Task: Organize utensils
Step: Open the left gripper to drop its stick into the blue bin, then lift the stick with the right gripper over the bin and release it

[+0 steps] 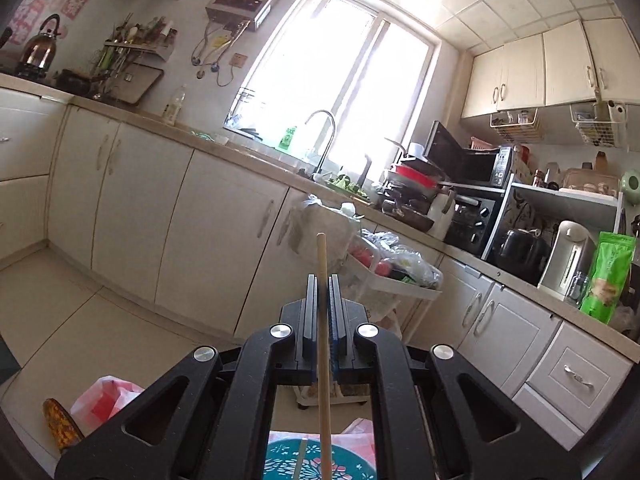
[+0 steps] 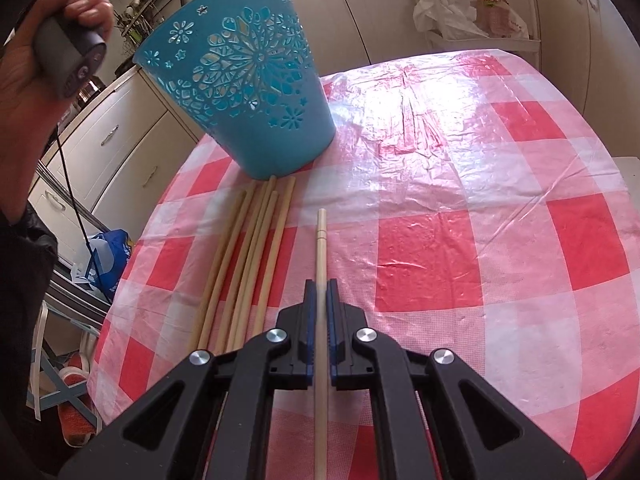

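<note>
My left gripper [image 1: 323, 280] is shut on a wooden chopstick [image 1: 321, 256] that sticks out forward, held high and pointing across the kitchen. Below it shows the rim of the blue cut-out bucket [image 1: 280, 460] with one stick inside. In the right wrist view my right gripper [image 2: 321, 284] is shut on another chopstick [image 2: 321, 240] just above the checked tablecloth [image 2: 440, 240]. Several more chopsticks [image 2: 256, 248] lie side by side to its left, their far ends at the foot of the blue bucket [image 2: 248, 80], which stands upright at the table's far left.
A hand [image 2: 44, 40] grips the other gripper's handle at the upper left of the right wrist view. Kitchen counters, a sink, a microwave and a trolley [image 1: 396, 276] with bagged food line the room. Bags [image 1: 104, 404] sit on the floor beside the table.
</note>
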`<action>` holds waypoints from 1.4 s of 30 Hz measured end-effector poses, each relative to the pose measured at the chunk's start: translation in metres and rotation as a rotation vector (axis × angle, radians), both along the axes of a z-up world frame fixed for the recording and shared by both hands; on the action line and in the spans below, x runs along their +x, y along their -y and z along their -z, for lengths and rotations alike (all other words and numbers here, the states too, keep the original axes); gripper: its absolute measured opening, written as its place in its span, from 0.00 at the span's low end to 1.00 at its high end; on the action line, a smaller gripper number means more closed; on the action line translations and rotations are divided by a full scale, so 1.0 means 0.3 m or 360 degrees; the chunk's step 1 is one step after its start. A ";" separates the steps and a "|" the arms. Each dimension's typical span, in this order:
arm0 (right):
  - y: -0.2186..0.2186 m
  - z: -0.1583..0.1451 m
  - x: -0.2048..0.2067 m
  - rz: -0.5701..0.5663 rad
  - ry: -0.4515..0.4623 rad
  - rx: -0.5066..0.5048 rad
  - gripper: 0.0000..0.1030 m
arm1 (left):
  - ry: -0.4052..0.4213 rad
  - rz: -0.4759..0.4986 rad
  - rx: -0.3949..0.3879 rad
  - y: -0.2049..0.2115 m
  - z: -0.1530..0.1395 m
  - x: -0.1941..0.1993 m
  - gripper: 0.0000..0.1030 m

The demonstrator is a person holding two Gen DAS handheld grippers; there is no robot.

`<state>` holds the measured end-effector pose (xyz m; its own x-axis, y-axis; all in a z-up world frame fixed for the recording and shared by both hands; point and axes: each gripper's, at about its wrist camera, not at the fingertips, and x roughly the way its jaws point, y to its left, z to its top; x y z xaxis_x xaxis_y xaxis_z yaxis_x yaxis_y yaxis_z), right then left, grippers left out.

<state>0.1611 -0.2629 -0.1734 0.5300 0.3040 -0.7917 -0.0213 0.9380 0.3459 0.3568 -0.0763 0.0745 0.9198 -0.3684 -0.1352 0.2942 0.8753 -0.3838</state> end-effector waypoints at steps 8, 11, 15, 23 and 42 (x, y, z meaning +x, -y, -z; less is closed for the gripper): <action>0.003 0.000 0.000 0.0001 -0.0003 0.0017 0.06 | -0.0095 0.0006 0.0148 0.022 0.106 -0.003 0.04; 0.005 0.000 0.001 0.0001 -0.0002 0.0014 0.06 | -0.0133 0.0032 0.0202 0.025 0.142 -0.012 0.04; 0.003 0.000 0.001 0.0001 -0.0003 0.0015 0.06 | -0.0175 0.0063 0.0285 0.022 0.191 -0.026 0.04; 0.002 -0.002 0.000 -0.0001 -0.0003 0.0023 0.06 | -0.0233 0.0167 0.0463 0.002 0.254 -0.138 0.37; 0.080 -0.328 -0.053 0.0036 0.0501 0.0391 0.06 | -0.0670 -0.0202 0.0058 -0.347 0.641 -0.401 0.88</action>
